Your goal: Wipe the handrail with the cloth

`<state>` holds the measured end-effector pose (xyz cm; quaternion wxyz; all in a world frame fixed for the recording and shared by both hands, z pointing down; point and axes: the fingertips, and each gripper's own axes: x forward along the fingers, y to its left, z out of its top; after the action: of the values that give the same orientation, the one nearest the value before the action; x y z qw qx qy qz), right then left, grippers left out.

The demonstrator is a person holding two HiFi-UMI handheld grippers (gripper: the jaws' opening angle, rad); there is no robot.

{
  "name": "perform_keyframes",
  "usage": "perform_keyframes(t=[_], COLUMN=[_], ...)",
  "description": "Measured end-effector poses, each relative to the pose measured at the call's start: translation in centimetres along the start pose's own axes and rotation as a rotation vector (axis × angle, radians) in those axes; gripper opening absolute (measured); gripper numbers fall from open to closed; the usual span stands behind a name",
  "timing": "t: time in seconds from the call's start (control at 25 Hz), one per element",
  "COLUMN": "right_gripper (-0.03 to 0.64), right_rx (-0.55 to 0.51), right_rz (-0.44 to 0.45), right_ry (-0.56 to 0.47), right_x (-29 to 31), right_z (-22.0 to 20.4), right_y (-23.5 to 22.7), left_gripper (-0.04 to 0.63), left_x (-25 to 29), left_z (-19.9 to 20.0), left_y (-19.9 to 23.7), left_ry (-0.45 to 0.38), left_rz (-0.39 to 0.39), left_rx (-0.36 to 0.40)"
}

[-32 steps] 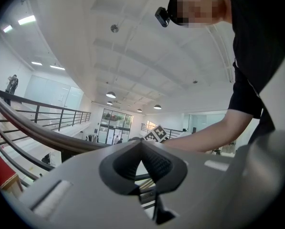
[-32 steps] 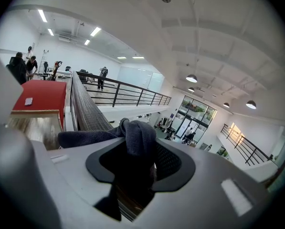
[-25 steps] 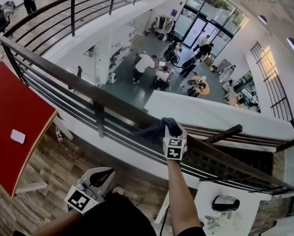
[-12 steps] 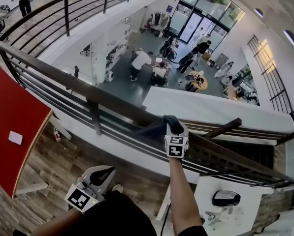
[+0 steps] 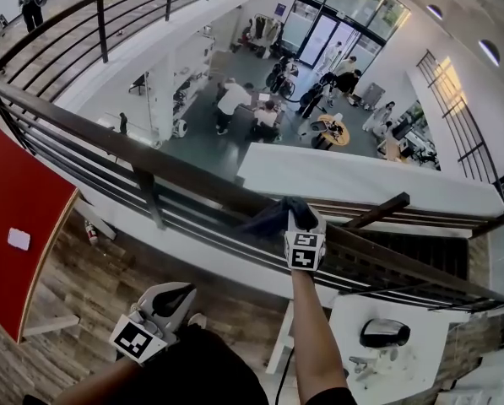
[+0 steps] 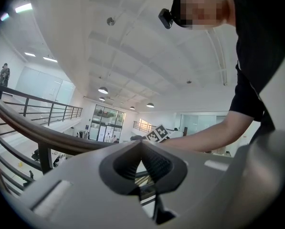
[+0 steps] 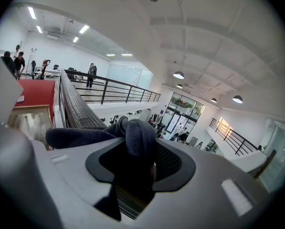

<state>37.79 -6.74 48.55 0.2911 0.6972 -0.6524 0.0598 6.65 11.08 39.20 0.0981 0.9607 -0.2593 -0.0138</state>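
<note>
A dark brown handrail (image 5: 150,150) runs across the head view from upper left to lower right, over a balcony edge. My right gripper (image 5: 300,216) rests on it and is shut on a dark grey cloth (image 5: 273,217) that lies bunched on the rail. In the right gripper view the cloth (image 7: 132,135) fills the jaws and trails left along the handrail (image 7: 78,109). My left gripper (image 5: 163,304) hangs low beside my body, away from the rail, shut and empty. The left gripper view shows its closed jaws (image 6: 143,168) and the handrail (image 6: 42,132) beyond.
Horizontal bars and a post (image 5: 149,197) stand under the rail. A red table (image 5: 15,201) with a small white object sits at left. A white table (image 5: 387,344) stands at lower right. Far below lies an open hall with people (image 5: 235,99).
My right gripper and the cloth have slid a little along the handrail to the right. The head view has shifted slightly. My left gripper stays low by my body.
</note>
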Motion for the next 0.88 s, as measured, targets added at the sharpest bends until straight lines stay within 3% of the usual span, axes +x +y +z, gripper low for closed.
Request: perform_keyframes(t=[0.24, 0.44, 0.72, 0.88], right_gripper=[0.163, 0.16, 0.158, 0.156], right_rx=[0.009, 0.026, 0.092, 0.117], right_rz=[-0.015, 0.014, 0.149, 0.229], right_ry=[-0.018, -0.071, -0.197, -0.257], right_x=[-0.7, -2.0, -3.9, -4.1], right_z=[-1.0, 0.5, 5.9, 8.6], right_y=[-1.6, -0.4, 7.7, 14.0], left_gripper=[0.0, 0.0, 0.0, 0.0], left_x=[0.9, 0.3, -0.8, -1.5], left_z=[-0.7, -0.7, -0.2, -0.3], left_y=[-1.2, -0.5, 2.3, 4.2], left_ry=[0.003, -0.017, -0.109, -0.036], left_rz=[-0.006, 0.044, 0.107, 0.13], left_rx=[-0.008, -0.02, -0.054, -0.06])
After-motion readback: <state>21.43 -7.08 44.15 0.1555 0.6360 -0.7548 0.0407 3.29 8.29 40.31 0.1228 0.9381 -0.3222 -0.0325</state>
